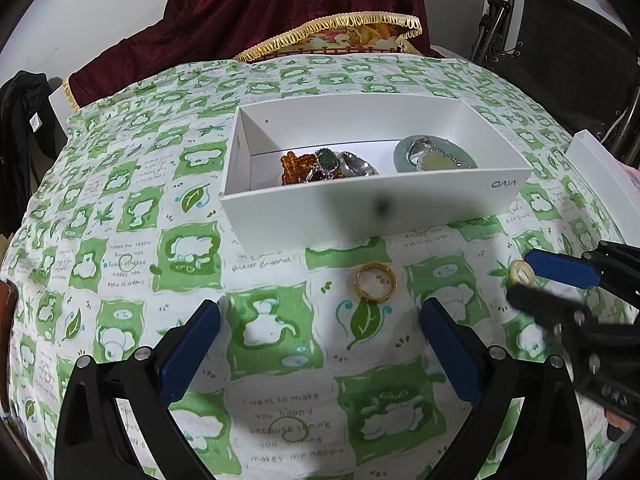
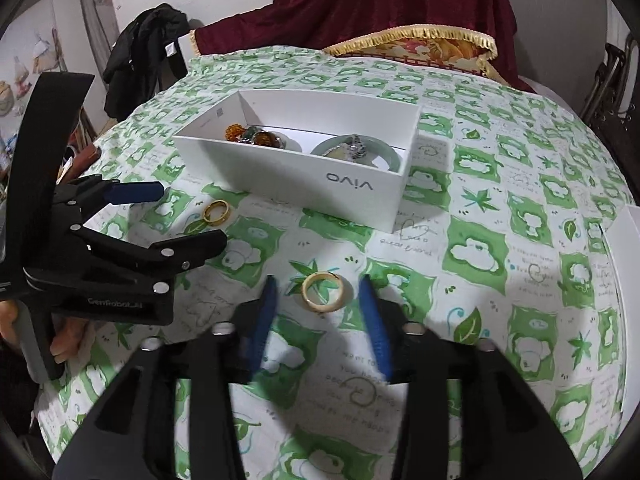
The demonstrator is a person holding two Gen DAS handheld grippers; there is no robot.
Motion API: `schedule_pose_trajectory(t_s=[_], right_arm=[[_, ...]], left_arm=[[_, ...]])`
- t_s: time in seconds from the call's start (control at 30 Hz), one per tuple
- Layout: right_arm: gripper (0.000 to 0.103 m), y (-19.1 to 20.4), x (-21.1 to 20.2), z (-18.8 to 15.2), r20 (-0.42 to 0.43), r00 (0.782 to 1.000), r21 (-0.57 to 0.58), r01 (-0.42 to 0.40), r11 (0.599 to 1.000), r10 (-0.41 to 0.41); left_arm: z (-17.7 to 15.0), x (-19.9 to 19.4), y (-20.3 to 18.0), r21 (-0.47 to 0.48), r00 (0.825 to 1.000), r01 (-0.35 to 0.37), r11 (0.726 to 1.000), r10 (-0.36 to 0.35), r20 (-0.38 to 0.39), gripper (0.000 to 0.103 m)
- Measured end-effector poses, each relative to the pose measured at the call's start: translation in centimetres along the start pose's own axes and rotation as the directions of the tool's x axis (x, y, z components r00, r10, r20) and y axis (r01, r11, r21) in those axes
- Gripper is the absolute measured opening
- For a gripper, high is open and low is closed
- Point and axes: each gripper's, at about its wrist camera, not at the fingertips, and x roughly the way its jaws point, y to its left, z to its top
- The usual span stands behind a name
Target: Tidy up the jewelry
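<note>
Green and white cloth (image 1: 120, 240) with little bears covers the table. On it sits a white box (image 1: 376, 208) that already holds beads, a green stone and a pale green bangle. Two rings lie on the cloth outside the box. The gold ring (image 1: 375, 281) is in front of the left gripper (image 1: 320, 344), whose fingers are wide apart with nothing in them. The cream ring (image 2: 322, 286) is smooth and round, lying flat just ahead of the right gripper (image 2: 320, 320), whose fingers are also apart. The ring is small and slick, so I think it could slip or roll away if squeezed off-center.
</note>
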Motion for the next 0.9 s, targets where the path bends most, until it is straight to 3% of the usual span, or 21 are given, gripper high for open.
schedule_pose_trajectory(t_s=[0.13,0.3,0.4,0.6,0.9], right_arm=[[0.069,-0.8,-0.1,-0.1,0.005,1.0,0.046,-0.008,0.999,0.008],[0.091,-1.6,-0.1,-0.1,0.002,1.0,0.089,-0.008,0.996,0.008],[0.092,-1.6,-0.1,-0.1,0.002,1.0,0.088,-0.009,0.996,0.009],[0.095,-1.4,0.0,-0.2,-0.003,1.0,0.079,-0.005,0.997,0.005],[0.095,-1.5,0.1,-0.1,-0.003,1.0,0.078,-0.006,0.997,0.007]], left_arm=[[0.4,0.2,-0.4,0.007,1.0,0.007,1.0,-0.008,0.008,0.097],[0.7,0.0,-1.2,0.043,0.999,0.038,0.998,-0.039,0.031,0.075],[1.0,0.0,-1.6,0.061,0.998,0.052,0.997,-0.054,0.039,0.06],[1.0,-0.1,-2.0,0.086,0.996,0.077,0.993,-0.081,0.046,0.045],[0.4,-0.4,-1.7,0.094,0.994,0.092,0.991,-0.096,0.045,0.044]])
